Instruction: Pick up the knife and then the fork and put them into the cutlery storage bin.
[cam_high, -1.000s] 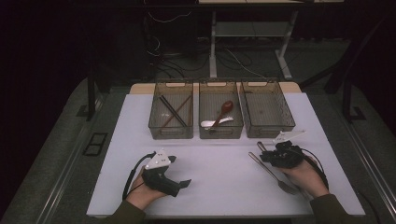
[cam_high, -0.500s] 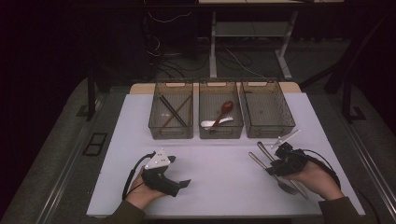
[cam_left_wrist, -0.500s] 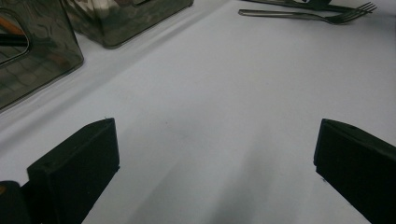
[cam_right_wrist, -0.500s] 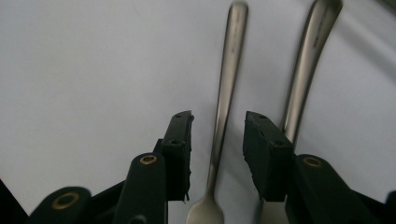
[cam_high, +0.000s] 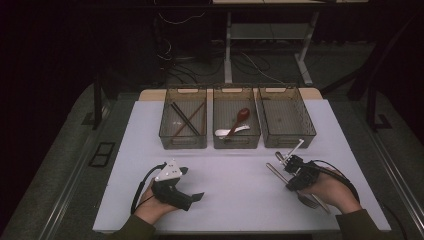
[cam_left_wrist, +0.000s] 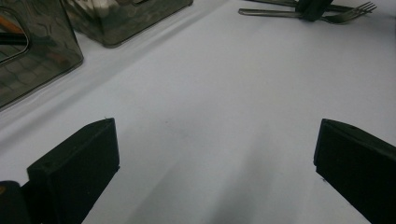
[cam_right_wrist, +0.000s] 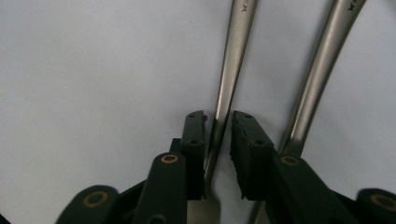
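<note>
Two steel forks (cam_high: 309, 201) lie side by side on the white table at the right, tines toward the person. My right gripper (cam_high: 294, 186) points down over them. In the right gripper view its jaws (cam_right_wrist: 218, 115) straddle the handle of the left fork (cam_right_wrist: 234, 56), and a thin gap still shows at the right pad. These jaws have just been closing. The second fork (cam_right_wrist: 323, 70) lies just outside the right jaw. My left gripper (cam_high: 192, 184) rests on the table at the front left. It is wide open (cam_left_wrist: 215, 163) over bare tabletop.
Three clear bins stand in a row at the back. The left bin (cam_high: 165, 135) holds chopsticks, the middle bin (cam_high: 237, 145) a red spoon and a white one, and the right bin (cam_high: 307, 131) nothing. From the left gripper view the forks (cam_left_wrist: 348, 15) lie far off.
The right hand has drawn slightly toward the person and its gripper has settled lower onto the forks. The left hand and gripper have not moved.
</note>
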